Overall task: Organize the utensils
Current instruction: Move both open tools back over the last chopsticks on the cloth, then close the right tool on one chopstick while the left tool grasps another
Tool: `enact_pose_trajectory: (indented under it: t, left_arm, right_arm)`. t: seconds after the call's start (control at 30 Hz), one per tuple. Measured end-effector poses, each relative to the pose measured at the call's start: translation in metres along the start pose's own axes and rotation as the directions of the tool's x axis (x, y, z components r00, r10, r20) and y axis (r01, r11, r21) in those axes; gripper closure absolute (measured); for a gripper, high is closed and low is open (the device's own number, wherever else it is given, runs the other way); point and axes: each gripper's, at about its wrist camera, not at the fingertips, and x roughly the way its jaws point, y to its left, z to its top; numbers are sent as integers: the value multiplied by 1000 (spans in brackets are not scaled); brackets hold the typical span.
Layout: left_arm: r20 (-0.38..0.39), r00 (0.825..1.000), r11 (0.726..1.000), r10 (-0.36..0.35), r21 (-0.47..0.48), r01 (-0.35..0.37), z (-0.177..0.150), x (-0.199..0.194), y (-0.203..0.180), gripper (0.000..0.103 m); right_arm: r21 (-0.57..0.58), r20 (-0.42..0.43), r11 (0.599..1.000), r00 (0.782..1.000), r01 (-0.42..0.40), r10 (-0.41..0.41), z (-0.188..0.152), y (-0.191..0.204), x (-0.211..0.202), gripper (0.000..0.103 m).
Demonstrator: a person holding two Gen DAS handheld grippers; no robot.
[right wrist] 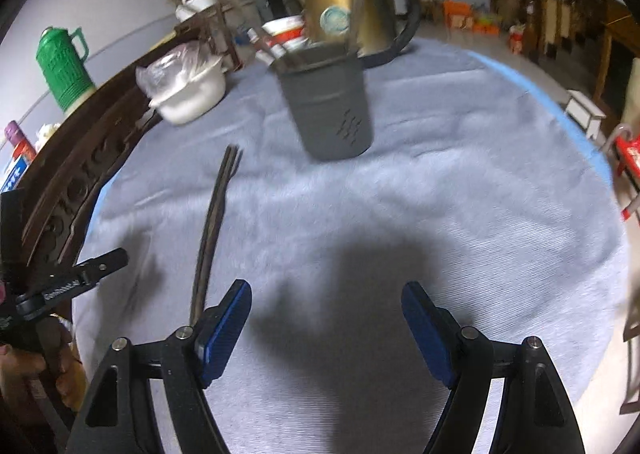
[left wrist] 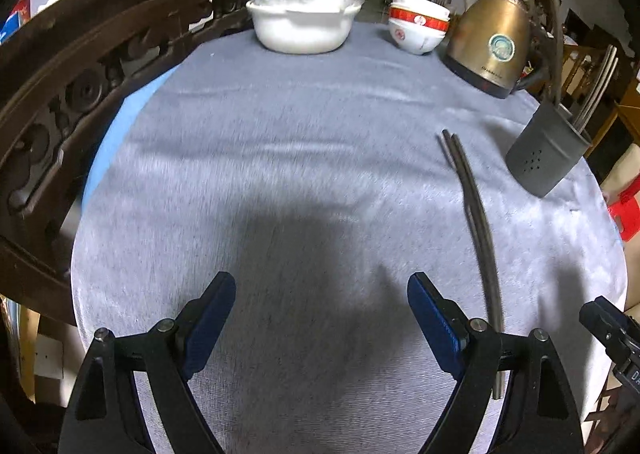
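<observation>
Approach step: left gripper [left wrist: 322, 318] & right gripper [right wrist: 326, 328] both spread, empty; next, pinch chopsticks [left wrist: 474, 214] w/ one, drop into holder [left wrist: 548, 148].

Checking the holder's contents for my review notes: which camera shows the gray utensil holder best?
The right wrist view: the gray utensil holder stands near mid-frame, its open top and the sticks inside visible, though blurred. In the left wrist view the holder sits tilted by the lens at the right edge, showing mainly its side wall and a few handles.
</observation>
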Motion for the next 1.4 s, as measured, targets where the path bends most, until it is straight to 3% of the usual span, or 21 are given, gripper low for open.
enact_pose_trajectory:
  t: [0.23,0.3,0.33,0.6,0.67,0.77,0.97,1.03,1.2,1.4]
  left_arm:
    - [-12,1000,999,-15,-32,15,-6,3,11,15]
    - [-25,999,999,-22,-49,21,-10,6,16,15]
    - [-31,999,998,-27,-56,25,-12,7,17,15]
    - [-32,998,996,-49,-78,46,-19,8,25,15]
    - [-31,999,997,-44,-71,42,-20,8,25,15]
    - [-32,998,997,-45,-60,43,-21,7,26,15]
    - [-26,999,997,-39,-61,37,-20,8,25,15]
    - [-31,998,997,-48,-57,46,-18,9,21,15]
    - [-48,998,998,-46,-47,44,-16,10,15,15]
    - [-53,995,996,-84,-26,83,-6,6,-5,15]
  right_arm:
    - [-63,-34,997,998,-47,45,8,30,13,24]
    - [-77,-50,995,997,-58,55,16,40,21,34]
    - [-87,-57,995,997,-57,52,21,46,25,45]
    - [-119,-99,990,993,-76,65,57,85,63,51]
    - [-123,-126,990,991,-62,47,61,92,78,67]
    - [-99,-157,994,987,-38,22,59,89,94,80]
    - [-26,-153,1000,988,-8,4,53,63,89,79]
    - [-11,-158,999,987,-39,36,56,62,90,78]
    - [-82,-161,997,987,-4,-9,70,74,103,78]
    - [-28,-174,1000,985,10,-15,68,48,96,93]
